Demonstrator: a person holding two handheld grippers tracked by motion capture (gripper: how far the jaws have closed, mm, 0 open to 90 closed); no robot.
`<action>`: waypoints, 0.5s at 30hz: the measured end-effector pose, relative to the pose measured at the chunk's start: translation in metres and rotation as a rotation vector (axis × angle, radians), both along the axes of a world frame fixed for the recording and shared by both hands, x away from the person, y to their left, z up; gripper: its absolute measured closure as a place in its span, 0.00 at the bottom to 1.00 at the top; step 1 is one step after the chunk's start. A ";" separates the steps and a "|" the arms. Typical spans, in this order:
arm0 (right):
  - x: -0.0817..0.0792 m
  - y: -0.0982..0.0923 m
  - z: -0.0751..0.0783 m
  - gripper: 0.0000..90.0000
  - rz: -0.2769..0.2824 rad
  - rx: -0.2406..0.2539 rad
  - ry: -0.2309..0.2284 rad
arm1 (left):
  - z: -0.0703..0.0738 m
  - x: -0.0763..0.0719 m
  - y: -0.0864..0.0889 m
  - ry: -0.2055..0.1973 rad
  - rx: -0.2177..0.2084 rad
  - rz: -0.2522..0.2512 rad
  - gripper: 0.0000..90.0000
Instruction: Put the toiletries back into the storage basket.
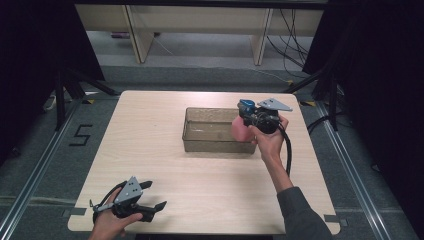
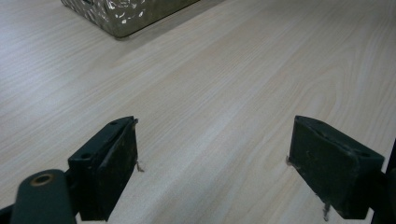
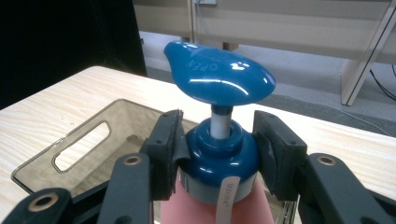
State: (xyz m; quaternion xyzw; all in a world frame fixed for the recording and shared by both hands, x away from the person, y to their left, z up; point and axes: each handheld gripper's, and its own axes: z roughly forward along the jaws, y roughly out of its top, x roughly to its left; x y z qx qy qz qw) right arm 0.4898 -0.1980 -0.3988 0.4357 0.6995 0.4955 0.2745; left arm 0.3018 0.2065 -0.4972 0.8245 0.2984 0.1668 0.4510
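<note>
Clamped on the bottle's collar over the bin, the right gripper could let it twist loose; the left gripper gapes idle.

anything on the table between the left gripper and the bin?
Nothing: bare wood runs from the left gripper to the clear bin in the high view; the left gripper view agrees.
</note>
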 end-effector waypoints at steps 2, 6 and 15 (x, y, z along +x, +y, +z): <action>0.000 0.000 -0.002 0.60 -0.005 0.002 0.006 | -0.001 -0.002 -0.002 0.011 -0.043 0.011 0.17; 0.001 0.000 -0.006 0.60 -0.006 0.006 0.011 | 0.000 0.000 0.000 -0.004 -0.003 0.002 0.17; 0.000 -0.002 -0.015 0.60 -0.016 0.018 0.031 | -0.001 -0.001 -0.001 0.006 -0.019 0.009 0.17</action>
